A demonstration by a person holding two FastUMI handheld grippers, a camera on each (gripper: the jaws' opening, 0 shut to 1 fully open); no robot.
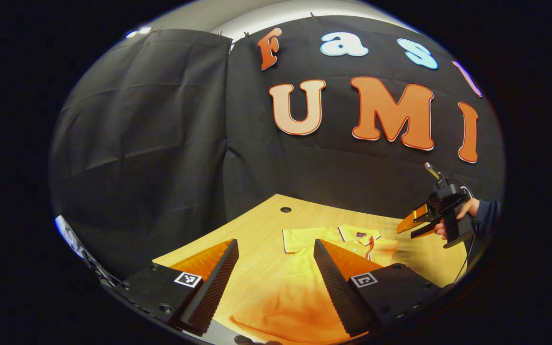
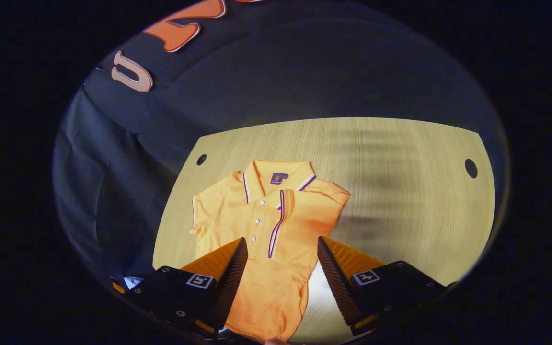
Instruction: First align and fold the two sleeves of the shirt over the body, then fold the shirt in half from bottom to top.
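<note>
An orange short-sleeved polo shirt with a buttoned placket and dark-and-white striped trim on its collar point(image 2: 269, 225) lies flat, front up, on the pale wood-grain table point(image 2: 400, 191). In the right gripper view the right tool point(image 2: 281, 261) hangs above the shirt with its two fingers spread wide and nothing between them; the shirt's lower body runs down through the gap between those fingers, while the collar lies ahead of the tips, farther out along the tool's line of sight. The sleeve on this view's right is already folded over the chest, its edge lying across the shoulder beside the collar, and the sleeve on the view's left lies spread outward on the table beyond the left-hand finger. Bare table stretches away to the right of the tool, with a small round hole point(image 2: 471, 168) near the far right edge and another point(image 2: 201, 159) near the far left corner, ahead of the shirt. In the left gripper view the left tool point(image 1: 276, 268) is likewise released, fingers well apart and empty, raised over the table; the shirt point(image 1: 300, 282) lies below and ahead of it, its hem end nearest the fingers and its collar farther off. Beyond the collar and off to the right of this tool, the right tool point(image 1: 408, 230) shows held up in a person's hand point(image 1: 463, 215) with a dark sleeve point(image 1: 489, 215), above the table and clear of the shirt.
</note>
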